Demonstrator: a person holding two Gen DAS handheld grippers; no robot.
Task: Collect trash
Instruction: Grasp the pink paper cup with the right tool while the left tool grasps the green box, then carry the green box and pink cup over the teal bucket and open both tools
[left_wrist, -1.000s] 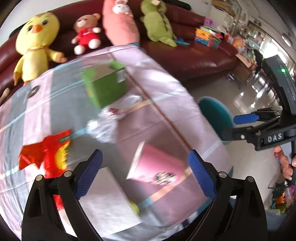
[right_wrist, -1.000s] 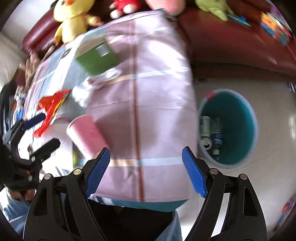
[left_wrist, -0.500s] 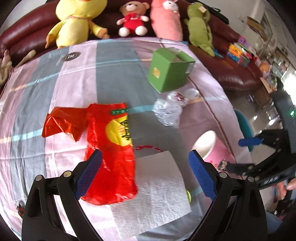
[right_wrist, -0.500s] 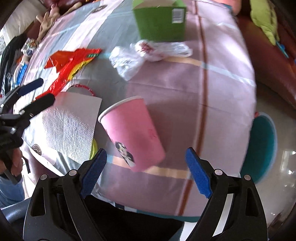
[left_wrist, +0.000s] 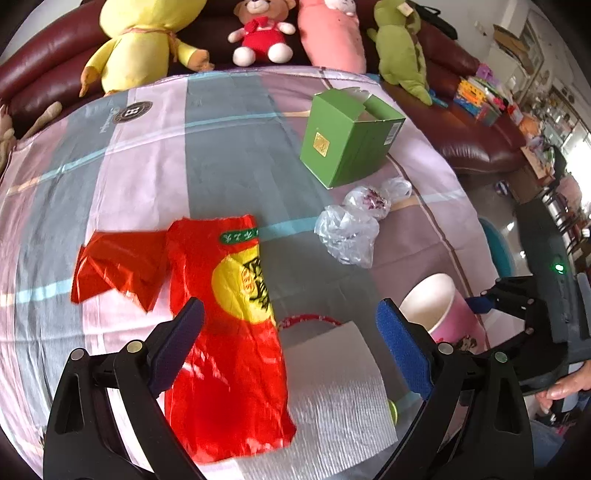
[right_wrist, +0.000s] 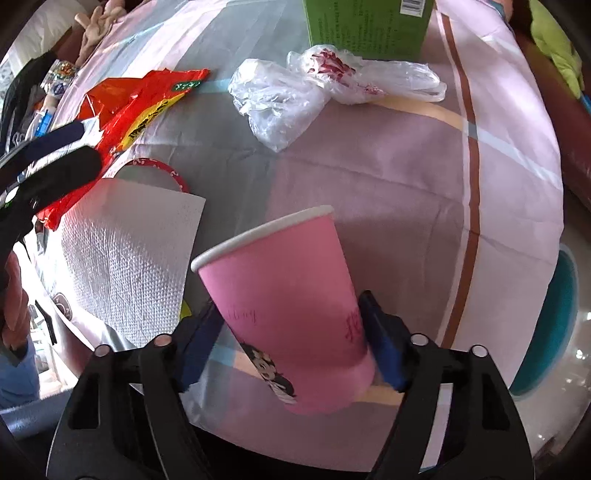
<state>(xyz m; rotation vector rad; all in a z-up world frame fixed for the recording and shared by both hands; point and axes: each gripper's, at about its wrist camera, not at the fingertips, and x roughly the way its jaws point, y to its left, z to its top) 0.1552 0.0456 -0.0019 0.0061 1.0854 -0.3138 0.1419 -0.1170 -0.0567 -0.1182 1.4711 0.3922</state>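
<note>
Right gripper (right_wrist: 291, 349) closing; pink paper cup (right_wrist: 291, 314) between pads, contact unclear. Squeeze kept gentle, wall easily crushed. Left gripper (left_wrist: 290, 345) spread over red bag (left_wrist: 225, 332), nothing pinched.

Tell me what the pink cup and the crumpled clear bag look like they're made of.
Pink cup: probably matte paper, judging by its rolled white rim and printed side. Clear bag: thin glossy plastic film, see-through, crinkled, catching highlights.

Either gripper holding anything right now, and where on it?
Right gripper: jaws closing around the pink paper cup, low on its body near the base; firm pad contact can't be confirmed. Left gripper: open, nothing held, above the red bag.
</note>
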